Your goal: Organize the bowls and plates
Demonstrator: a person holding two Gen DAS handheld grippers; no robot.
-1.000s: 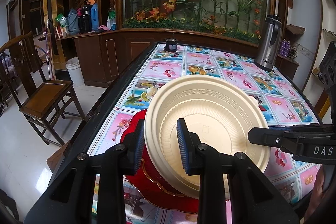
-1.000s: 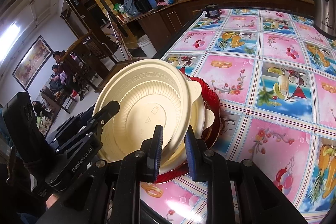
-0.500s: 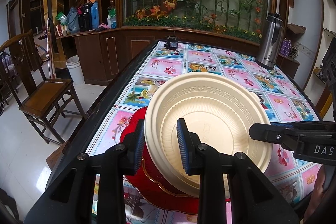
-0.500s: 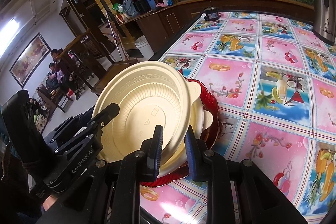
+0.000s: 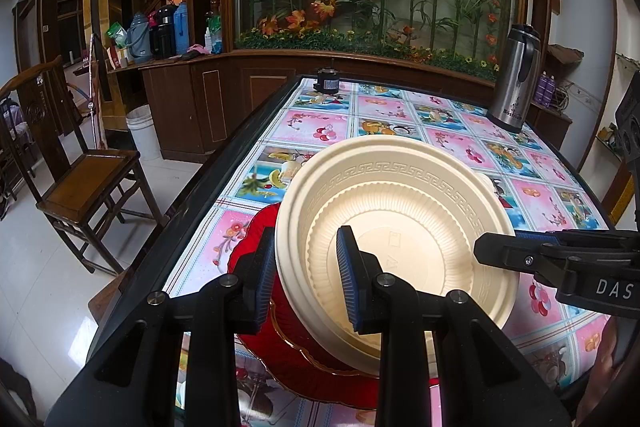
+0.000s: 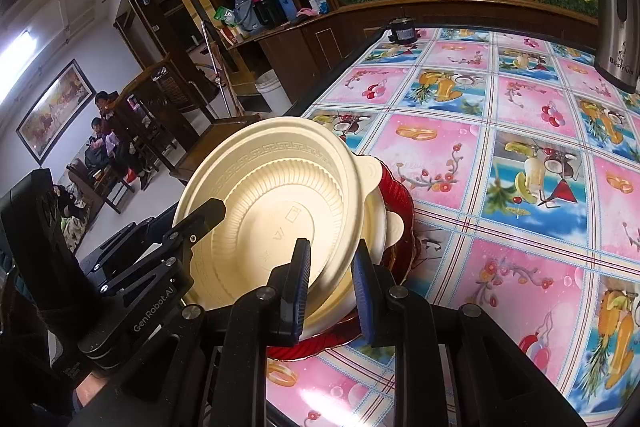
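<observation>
Cream plastic bowl (image 5: pixel 400 223), upside down and tilted, sitting in the lower middle of both views, being held at two sides of its rim. Resting over more cream bowls (image 6: pixel 384 223) nested beneath, their tab handles showing at its right edge in the right wrist view. Lying under these, a red scalloped plate (image 5: pixel 288 347) on the table (image 5: pixel 320 131) with its pink and blue fruit-print cover.

Left tool (image 5: pixel 306 279) clamping narrowly on the bowl's left rim, one blue pad (image 5: pixel 348 279) inside against the ribbed base, the other outside. Right tool (image 6: pixel 330 283) gripping the rim likewise, narrow, entering from the right edge of the left wrist view.

Standing in the upper right of the table, a steel thermos jug (image 5: pixel 514 79); near the far edge, a small black jar (image 5: pixel 328 81). Standing at left on the floor, a wooden chair (image 5: pixel 80 171).
</observation>
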